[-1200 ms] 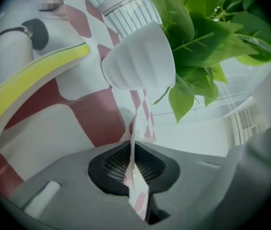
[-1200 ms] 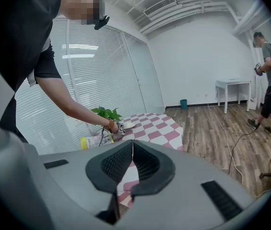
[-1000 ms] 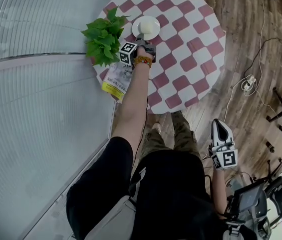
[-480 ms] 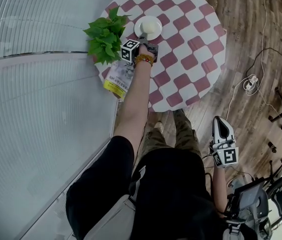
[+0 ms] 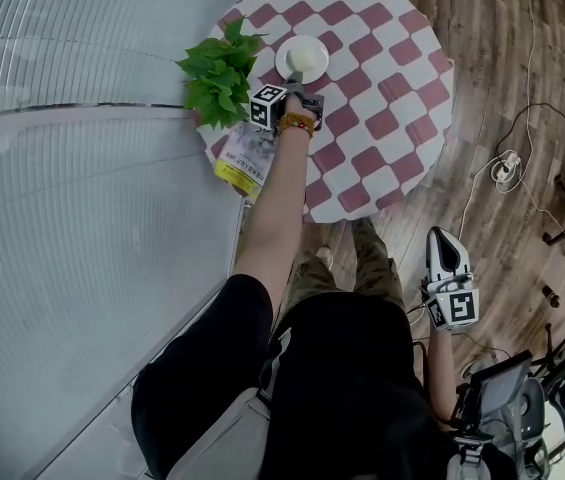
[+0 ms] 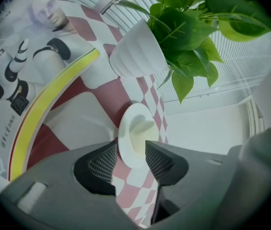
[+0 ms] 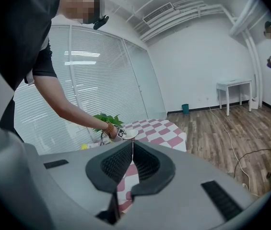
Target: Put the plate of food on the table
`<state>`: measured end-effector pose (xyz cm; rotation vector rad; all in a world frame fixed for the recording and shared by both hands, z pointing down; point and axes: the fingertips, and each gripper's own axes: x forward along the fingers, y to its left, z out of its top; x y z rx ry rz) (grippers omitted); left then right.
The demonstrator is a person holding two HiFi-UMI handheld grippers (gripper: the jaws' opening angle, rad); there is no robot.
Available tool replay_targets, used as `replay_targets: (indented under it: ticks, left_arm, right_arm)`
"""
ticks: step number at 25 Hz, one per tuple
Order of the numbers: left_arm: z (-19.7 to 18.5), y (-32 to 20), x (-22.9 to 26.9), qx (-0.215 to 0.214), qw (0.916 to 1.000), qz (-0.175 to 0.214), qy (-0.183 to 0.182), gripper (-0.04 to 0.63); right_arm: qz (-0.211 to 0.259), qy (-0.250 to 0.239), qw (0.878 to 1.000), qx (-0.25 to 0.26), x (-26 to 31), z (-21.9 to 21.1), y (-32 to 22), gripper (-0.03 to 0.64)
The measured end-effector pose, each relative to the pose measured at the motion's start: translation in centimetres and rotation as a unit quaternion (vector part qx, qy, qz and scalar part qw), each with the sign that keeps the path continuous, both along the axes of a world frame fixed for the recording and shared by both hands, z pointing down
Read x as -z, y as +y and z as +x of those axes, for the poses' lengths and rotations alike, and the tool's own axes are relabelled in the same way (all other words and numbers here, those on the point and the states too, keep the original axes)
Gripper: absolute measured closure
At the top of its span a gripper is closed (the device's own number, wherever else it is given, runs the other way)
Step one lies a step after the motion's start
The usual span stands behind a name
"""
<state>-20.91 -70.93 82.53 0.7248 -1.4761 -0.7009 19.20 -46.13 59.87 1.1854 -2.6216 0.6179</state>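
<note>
Jaws of the left gripper (image 6: 130, 158) were opening around the rim of the plate (image 6: 132, 134), which rested on the table (image 5: 382, 98) just ahead; a skewed pull-back could have snagged and dragged it; the right gripper (image 7: 132, 150) hung closed, empty.

Glossy white plate (image 5: 285, 60), cloth-covered table (image 5: 382, 88) — wood-plank floor (image 5: 502, 58), glossy paper magazine (image 5: 242, 153)

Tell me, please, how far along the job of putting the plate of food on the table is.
Done: the plate of food sits on the checkered table, beside the potted plant. In hand: the left gripper has its jaws opening, with the plate's near rim between them and the pads not pressing on it. The right gripper hangs shut and empty. Left: probably only drawing the left gripper clear.
</note>
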Motion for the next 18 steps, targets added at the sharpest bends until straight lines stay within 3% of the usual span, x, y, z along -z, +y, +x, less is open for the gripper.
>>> replay_targets:
  ticks: [10, 18]
  left_arm:
    - [3.8, 4.2, 0.0, 0.010, 0.9993, -0.017, 0.031, 0.428]
    - [7.3, 8.9, -0.3, -0.025, 0.9983, -0.043, 0.028, 0.428]
  right_arm:
    - [0.023, -0.013, 1.000, 0.009, 1.7, -1.3, -0.7, 0.604]
    - [0.044, -0.020, 0.999, 0.024, 3.3, -2.6, -1.0, 0.604]
